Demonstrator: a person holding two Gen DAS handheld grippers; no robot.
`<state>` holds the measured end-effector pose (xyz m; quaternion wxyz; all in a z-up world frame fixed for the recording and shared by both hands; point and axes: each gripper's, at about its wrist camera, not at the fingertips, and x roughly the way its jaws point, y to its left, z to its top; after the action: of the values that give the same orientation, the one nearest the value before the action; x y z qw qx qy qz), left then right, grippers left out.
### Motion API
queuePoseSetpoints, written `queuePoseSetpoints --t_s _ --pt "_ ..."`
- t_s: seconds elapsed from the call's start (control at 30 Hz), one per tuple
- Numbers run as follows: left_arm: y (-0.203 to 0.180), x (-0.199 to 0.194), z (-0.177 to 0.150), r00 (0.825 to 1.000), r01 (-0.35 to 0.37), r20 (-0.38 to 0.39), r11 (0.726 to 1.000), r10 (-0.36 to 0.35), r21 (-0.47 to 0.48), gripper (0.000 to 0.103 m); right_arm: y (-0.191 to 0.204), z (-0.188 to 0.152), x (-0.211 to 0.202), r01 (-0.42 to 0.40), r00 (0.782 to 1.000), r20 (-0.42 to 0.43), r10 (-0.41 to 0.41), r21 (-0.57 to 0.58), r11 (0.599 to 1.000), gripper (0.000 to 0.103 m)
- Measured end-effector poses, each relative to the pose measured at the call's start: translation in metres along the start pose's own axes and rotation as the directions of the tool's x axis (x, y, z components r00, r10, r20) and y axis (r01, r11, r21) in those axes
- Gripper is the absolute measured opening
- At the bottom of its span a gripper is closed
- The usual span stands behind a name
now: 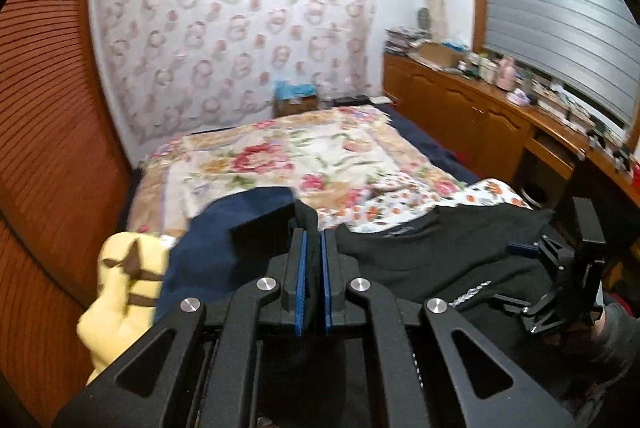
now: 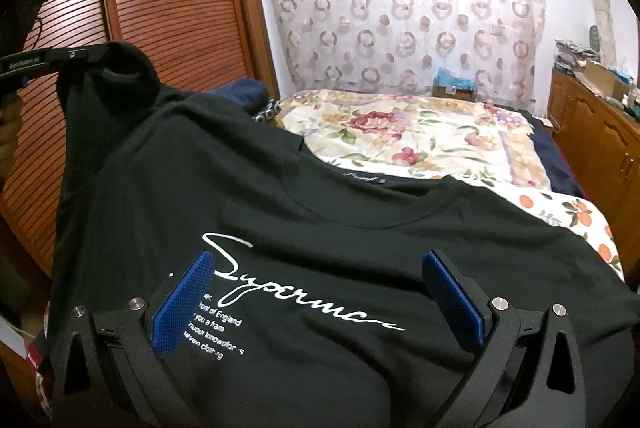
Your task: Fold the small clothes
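Black cotton T-shirt with white script print (image 2: pixel 304 228) lies chest-up across the near end of the floral-quilted bed (image 2: pixel 420 131); judged light, limp, non-slip, best taken at sleeve hems or shoulder seams. Left gripper (image 1: pixel 314 268) pinches 1 raised sleeve fold; right gripper (image 2: pixel 320 308) is spread wide above the print, holding nothing.

A: What do the grippers look like?
B: The left gripper (image 1: pixel 313 240) is matte black with blue ribbed pads (image 1: pixel 302 270) and round silver screws.
A: And the right gripper (image 2: pixel 320 302)?
B: Same build. White lettering on the left one's arm, possibly "GenRobot.AI".
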<state>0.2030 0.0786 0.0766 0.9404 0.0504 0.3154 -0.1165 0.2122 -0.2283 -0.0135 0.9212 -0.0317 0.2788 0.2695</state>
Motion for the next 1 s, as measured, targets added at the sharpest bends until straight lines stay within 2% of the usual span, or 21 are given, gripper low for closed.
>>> queuePoseSetpoints --t_s 0.17,0.27,0.3,0.37,0.43,0.5,0.67,0.73,0.8,0.9,1.0 --pt "-0.028 0.032 -0.001 0.997 0.052 -0.056 0.999 -0.051 0.011 0.013 -0.005 -0.011 -0.012 0.031 1.0 0.004 -0.031 0.029 0.999 0.103" --pt "-0.031 0.035 -0.006 0.996 0.058 -0.062 0.998 -0.058 -0.002 0.03 -0.006 -0.02 -0.015 0.046 0.999 -0.008 -0.045 0.05 0.998 0.103" --pt "-0.03 0.033 -0.007 0.997 0.049 -0.055 0.999 -0.049 0.002 0.04 -0.005 -0.022 -0.016 0.051 0.999 -0.011 -0.05 0.054 0.997 0.103" --pt "-0.027 0.028 -0.012 0.998 0.036 -0.053 0.999 -0.036 0.007 0.05 -0.002 -0.024 -0.018 0.056 0.998 -0.017 -0.055 0.058 0.997 0.103" --pt "-0.025 0.024 -0.016 0.998 0.034 -0.052 0.999 -0.034 0.001 0.071 0.002 -0.025 -0.016 0.058 0.998 -0.024 -0.057 0.061 0.996 0.103" --pt "-0.023 0.021 -0.024 0.999 0.016 -0.044 1.0 -0.015 0.001 0.077 0.006 -0.02 -0.015 0.053 0.998 -0.031 -0.051 0.065 0.997 0.103" --pt "-0.022 0.017 -0.053 0.999 -0.009 -0.047 1.0 0.008 -0.007 0.078 0.027 -0.014 -0.007 -0.019 0.998 -0.056 0.022 0.049 0.999 0.098" --pt "-0.021 0.015 -0.065 0.998 -0.029 -0.047 1.0 0.029 -0.012 0.078 0.039 -0.011 0.0 -0.075 0.994 -0.072 0.078 0.035 0.997 0.086" --pt "-0.02 0.014 -0.077 0.998 -0.039 -0.044 0.999 0.038 -0.031 0.078 0.052 -0.005 0.009 -0.117 0.989 -0.093 0.117 0.009 0.993 0.079" --pt "-0.017 0.014 -0.091 0.999 -0.028 -0.042 0.998 0.025 -0.064 0.078 0.075 0.002 0.027 -0.167 0.98 -0.12 0.162 -0.04 0.985 0.076" --pt "-0.015 0.012 -0.105 0.999 -0.034 -0.016 0.995 0.033 -0.09 0.078 0.092 0.012 0.055 -0.24 0.959 -0.172 0.227 -0.055 0.969 0.075"
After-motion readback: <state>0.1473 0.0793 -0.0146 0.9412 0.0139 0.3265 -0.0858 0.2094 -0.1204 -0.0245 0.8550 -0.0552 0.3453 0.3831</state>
